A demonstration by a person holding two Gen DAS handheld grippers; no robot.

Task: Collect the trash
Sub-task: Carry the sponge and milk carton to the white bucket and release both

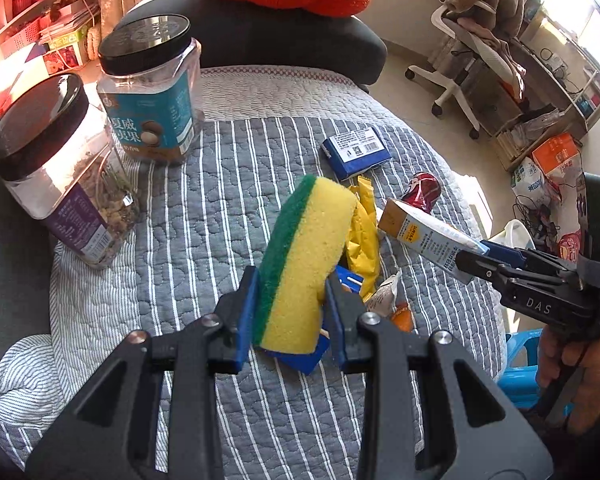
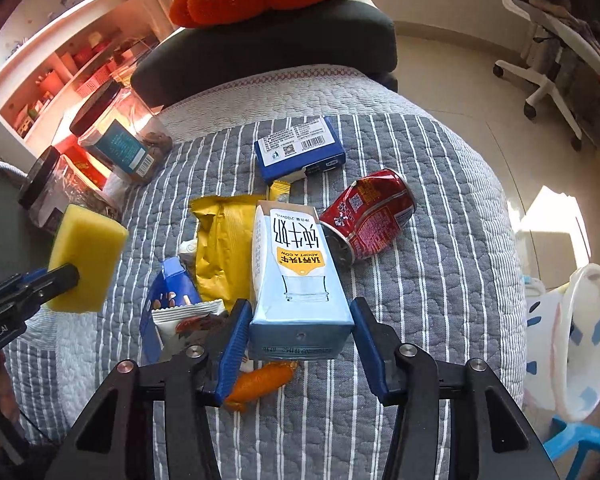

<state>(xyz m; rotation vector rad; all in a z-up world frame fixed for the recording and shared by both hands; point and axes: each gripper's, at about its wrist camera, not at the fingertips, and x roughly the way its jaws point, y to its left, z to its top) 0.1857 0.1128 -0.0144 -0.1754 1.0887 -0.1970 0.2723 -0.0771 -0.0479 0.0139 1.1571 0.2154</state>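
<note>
Left gripper (image 1: 292, 304) pinching a sponge (image 1: 306, 264), right gripper (image 2: 296, 332) clamped on a milk carton (image 2: 296, 272), both apparently lifted above the quilt (image 1: 228, 200), crushed can (image 2: 370, 216) near its right edge.

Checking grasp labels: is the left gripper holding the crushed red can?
No, the left gripper is shut on the sponge; the red can lies on the quilt.

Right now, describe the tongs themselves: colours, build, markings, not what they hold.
Both are black, with angular linkage arms, silver pivot bolts and blue ribbed pads. The left tongs carry partial white lettering ending "Robot.AI" in the right wrist view. The right tongs read "DAS" in white, with a grey strap and a green light on the black body behind. Bare hands grip the handles.
</note>
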